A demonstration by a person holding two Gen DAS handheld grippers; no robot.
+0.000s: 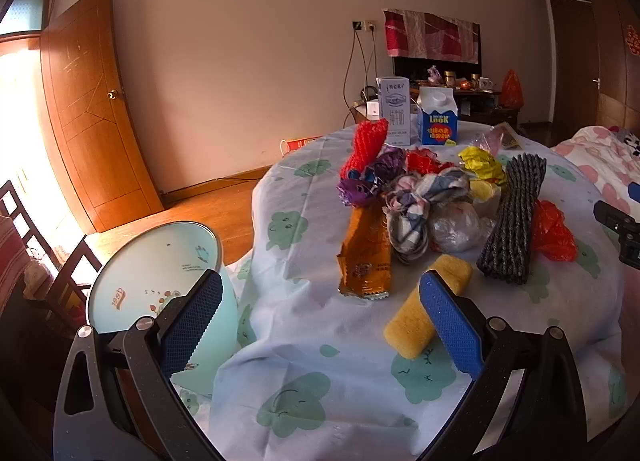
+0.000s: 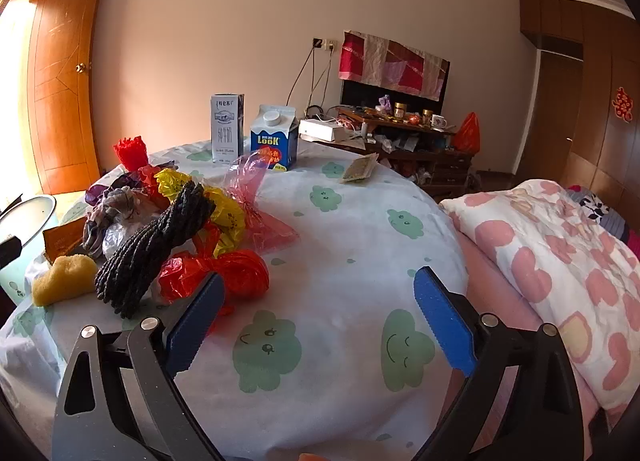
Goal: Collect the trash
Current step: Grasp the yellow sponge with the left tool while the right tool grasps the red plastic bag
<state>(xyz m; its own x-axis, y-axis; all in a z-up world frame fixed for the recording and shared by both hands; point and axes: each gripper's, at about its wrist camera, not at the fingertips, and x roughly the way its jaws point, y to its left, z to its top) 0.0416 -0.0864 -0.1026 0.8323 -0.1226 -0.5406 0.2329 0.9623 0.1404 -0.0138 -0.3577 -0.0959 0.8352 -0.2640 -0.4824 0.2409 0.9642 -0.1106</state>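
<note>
Bin: pale green trash bin (image 1: 160, 277) stands on the floor at the left, beside the bench (image 1: 320, 401), lower than its edge.
Left gripper (image 1: 320, 325): fingers wide apart and empty; the left finger (image 1: 192, 325) shows in front of the bin, the right finger (image 1: 452, 329) in front of the yellow sponge (image 1: 416, 317).
Bench cover: white cloth with green cloud faces.
Trash pile: gathered on the left part of the bench; red net sleeve (image 1: 366, 147), purple wrapper (image 1: 360, 185), orange packet (image 1: 366, 257), knotted checked cloth (image 1: 416, 213), clear plastic bag (image 1: 456, 227), yellow bag (image 1: 482, 165), dark rope bundle (image 1: 512, 221) and red plastic bag (image 1: 554, 233) lie touching or just beside one another.
Cartons: 2 upright at the far edge, a white milk box (image 2: 227, 129) and a blue carton (image 2: 274, 141) side by side.
Small packet: flat greenish packet (image 2: 360, 169) lies alone, well apart from the pile.
Right gripper (image 2: 320, 317): fingers wide apart, nothing between them; the left finger (image 2: 196, 325) is in front of the red plastic bag, the right finger (image 2: 444, 325) over bare cloth.
Bed: quilt with pink hearts (image 2: 560, 269) at the right.
</note>
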